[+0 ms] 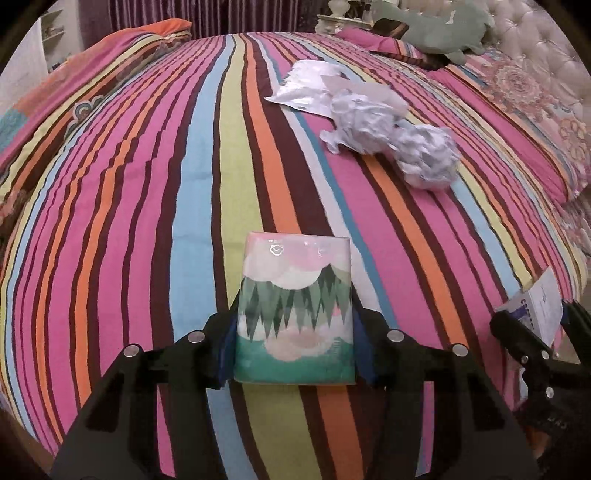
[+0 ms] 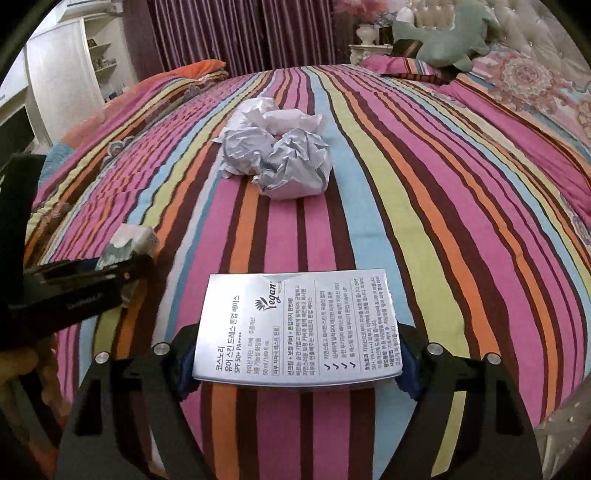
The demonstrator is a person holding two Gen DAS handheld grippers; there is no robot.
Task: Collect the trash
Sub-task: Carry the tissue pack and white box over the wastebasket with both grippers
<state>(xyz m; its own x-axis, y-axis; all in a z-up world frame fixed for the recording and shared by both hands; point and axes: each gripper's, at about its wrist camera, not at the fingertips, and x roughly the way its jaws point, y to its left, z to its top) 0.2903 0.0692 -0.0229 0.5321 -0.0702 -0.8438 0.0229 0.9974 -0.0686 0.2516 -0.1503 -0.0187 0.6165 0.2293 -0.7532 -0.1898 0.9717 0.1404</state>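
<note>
Left tongs [image 1: 295,343]: clamped on a tissue pack [image 1: 295,310], pads pressing its two long sides. Pack held above the bed [image 1: 147,184], flat face up, long axis running away from the camera along the fingers.

Right tongs [image 2: 297,354]: clamped on a silver carton [image 2: 297,328], flattened, printed face up, pads on its left and right edges; torn end points away from the camera, print running along the carton's long axis.

Crumpled paper [image 2: 277,155]: several wads bunched together on the striped bedspread, well beyond both tongs.

Green plush [image 1: 439,29]: at the headboard, on the pillows.
</note>
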